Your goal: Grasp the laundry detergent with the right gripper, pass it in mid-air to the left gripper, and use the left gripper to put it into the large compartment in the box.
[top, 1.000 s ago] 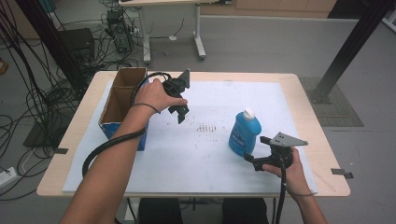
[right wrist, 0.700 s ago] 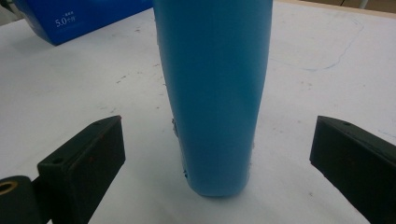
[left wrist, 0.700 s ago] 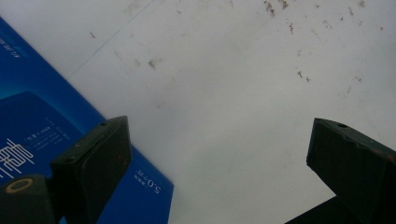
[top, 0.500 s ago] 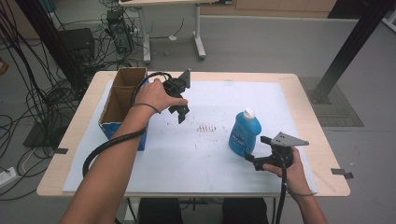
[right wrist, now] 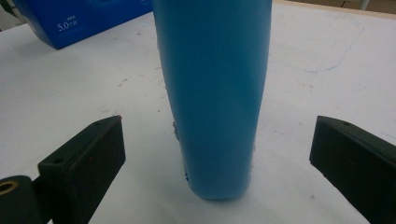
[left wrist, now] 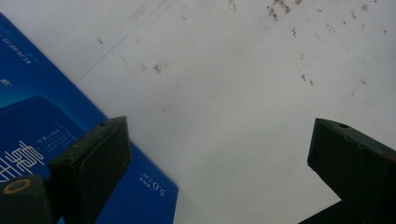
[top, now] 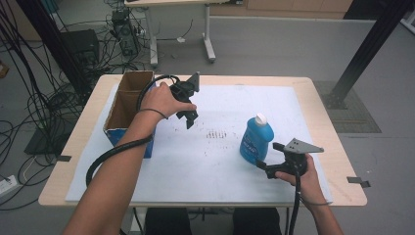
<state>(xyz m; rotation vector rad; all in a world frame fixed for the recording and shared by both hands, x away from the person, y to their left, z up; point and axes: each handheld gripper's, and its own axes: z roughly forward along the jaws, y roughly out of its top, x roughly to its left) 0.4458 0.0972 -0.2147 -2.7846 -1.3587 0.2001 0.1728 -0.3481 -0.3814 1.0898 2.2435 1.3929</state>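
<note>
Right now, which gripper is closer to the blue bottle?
The right one. The right gripper sits just beside the blue bottle, jaws open toward its base. The left gripper hangs farther off, near the cardboard box.

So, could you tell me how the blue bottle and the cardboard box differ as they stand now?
The blue bottle is slim, upright and capped white; the cardboard box is wide, squat and open on top. The bottle stands between the right gripper's open jaws; the box sits beside the left gripper. Both show blue.
</note>
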